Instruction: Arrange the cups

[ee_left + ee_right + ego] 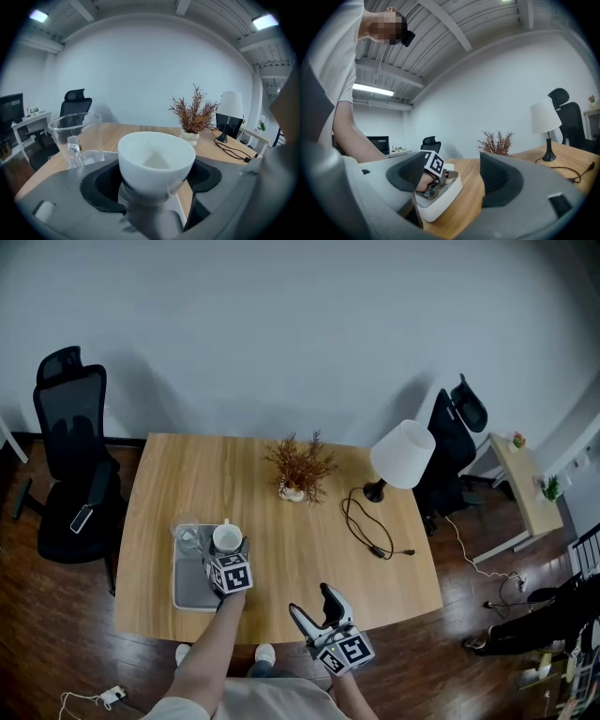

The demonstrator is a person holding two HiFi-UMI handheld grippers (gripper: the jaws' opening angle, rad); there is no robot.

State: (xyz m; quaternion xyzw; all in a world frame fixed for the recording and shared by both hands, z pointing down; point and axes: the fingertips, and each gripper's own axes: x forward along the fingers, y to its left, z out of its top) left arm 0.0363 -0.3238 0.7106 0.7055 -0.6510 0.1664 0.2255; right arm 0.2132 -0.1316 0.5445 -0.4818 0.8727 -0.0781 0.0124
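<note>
A white cup [226,538] sits between the jaws of my left gripper [228,553], over the back right corner of a grey tray [186,594]. In the left gripper view the black pads press both sides of the white cup [156,161], so the left gripper [154,182] is shut on it. I cannot tell whether the cup rests on the tray. A clear glass cup [186,535] stands on the tray just left of it, also seen as the glass cup [74,136]. My right gripper [311,602] hangs open and empty off the table's front edge, apart from the tray [440,201].
A dried plant in a small vase [300,470] stands mid-table. A white lamp [401,456] with a black cord [367,523] is at the back right. Black office chairs [70,456] flank the table. A small side desk [525,486] is far right.
</note>
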